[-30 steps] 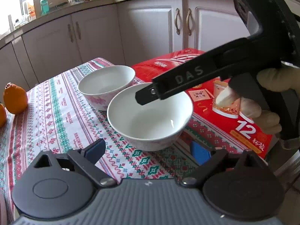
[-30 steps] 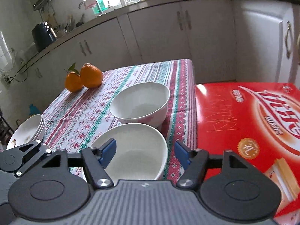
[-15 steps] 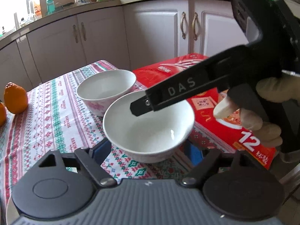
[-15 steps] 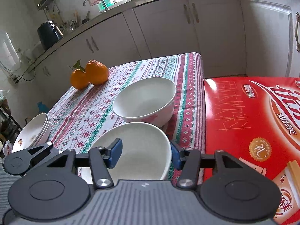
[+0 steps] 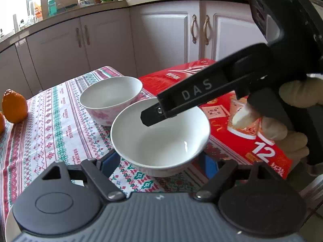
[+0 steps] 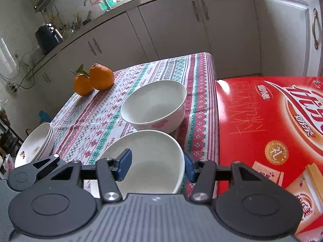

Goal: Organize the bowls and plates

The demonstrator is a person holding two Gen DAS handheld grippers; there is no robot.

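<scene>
Two white bowls stand on the patterned tablecloth (image 5: 50,133). The near bowl (image 5: 159,137) sits between my left gripper's (image 5: 159,163) blue pads, which press on its lower sides. My right gripper (image 6: 156,166) is shut on the same bowl's (image 6: 145,161) right wall, one pad inside and one outside. In the left wrist view its black finger (image 5: 181,100) reaches over the rim from the right. The far bowl (image 6: 155,104) with pink flowers stands just behind, close to the near one; whether they touch I cannot tell.
A large red carton (image 6: 262,121) lies along the table's right side. Two oranges (image 6: 94,80) sit at the far left, and a stack of white plates (image 6: 38,143) sits at the left edge. A gloved hand (image 5: 292,117) holds the right gripper. White cabinets stand behind.
Both grippers' jaws have come in on the near bowl: the left across its lower sides, the right onto its right wall. Neither hand has shifted noticeably.
</scene>
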